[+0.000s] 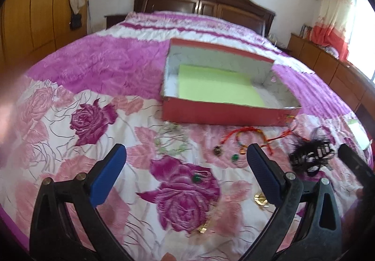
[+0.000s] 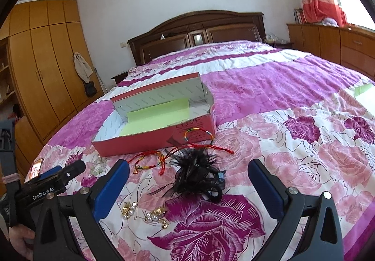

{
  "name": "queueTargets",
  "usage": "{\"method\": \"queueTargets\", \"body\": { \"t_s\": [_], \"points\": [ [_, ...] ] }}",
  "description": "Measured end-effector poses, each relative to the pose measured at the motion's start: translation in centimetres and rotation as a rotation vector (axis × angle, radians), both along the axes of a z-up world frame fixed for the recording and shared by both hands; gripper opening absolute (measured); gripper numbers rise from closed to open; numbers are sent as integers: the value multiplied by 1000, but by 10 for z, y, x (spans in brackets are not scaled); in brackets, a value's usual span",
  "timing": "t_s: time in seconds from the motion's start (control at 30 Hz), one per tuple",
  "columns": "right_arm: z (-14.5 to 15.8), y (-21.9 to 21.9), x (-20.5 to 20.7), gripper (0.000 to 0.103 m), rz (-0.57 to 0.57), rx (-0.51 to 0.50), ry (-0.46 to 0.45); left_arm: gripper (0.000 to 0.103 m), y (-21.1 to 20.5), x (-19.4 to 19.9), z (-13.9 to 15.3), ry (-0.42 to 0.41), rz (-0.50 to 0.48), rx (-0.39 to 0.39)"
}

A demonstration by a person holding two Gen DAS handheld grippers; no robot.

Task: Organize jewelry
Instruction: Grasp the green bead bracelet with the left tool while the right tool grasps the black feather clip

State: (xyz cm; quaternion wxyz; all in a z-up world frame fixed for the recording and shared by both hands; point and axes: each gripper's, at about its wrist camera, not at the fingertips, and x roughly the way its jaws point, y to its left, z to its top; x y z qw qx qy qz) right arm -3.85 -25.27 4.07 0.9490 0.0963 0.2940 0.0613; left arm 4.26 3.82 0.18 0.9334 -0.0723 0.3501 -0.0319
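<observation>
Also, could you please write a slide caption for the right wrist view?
Open right gripper poised over black feather hair clip on the floral bedspread, near the empty red box.

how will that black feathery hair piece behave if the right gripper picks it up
The black feather hairpiece looks very light; its wispy plumes would likely flatten between the fingers. It probably won't roll, lying splayed on the bedspread. Strands may snag the red cord bracelet touching it.
</observation>
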Motion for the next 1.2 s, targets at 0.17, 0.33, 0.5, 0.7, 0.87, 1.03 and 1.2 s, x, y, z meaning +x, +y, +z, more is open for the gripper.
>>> {"method": "queueTargets", "body": {
  "t_s": [0.17, 0.33, 0.5, 0.7, 0.87, 1.03, 1.2],
  "points": [
    [1, -10, 15, 103, -7, 28, 54, 87, 14, 19, -3, 63, 32, -4],
    [-2, -16, 26, 103, -15, 40, 82, 68, 12, 36, -13, 129, -2, 9],
    [-7, -21, 35, 103, -9, 53, 102, 61, -4, 55, -25, 195, -60, 42],
    [-15, -27, 40, 103, -12, 73, 124, 48, -3, 72, -44, 254, -54, 50],
    [-22, -30, 43, 103, -14, 91, 140, 49, 2, 75, -54, 283, -55, 22],
    [-25, -32, 44, 103, -14, 100, 145, 48, 4, 76, -55, 280, -61, 7],
    [-25, -31, 43, 103, -13, 94, 145, 29, 12, 65, -50, 244, -47, -9]
  ]
}}
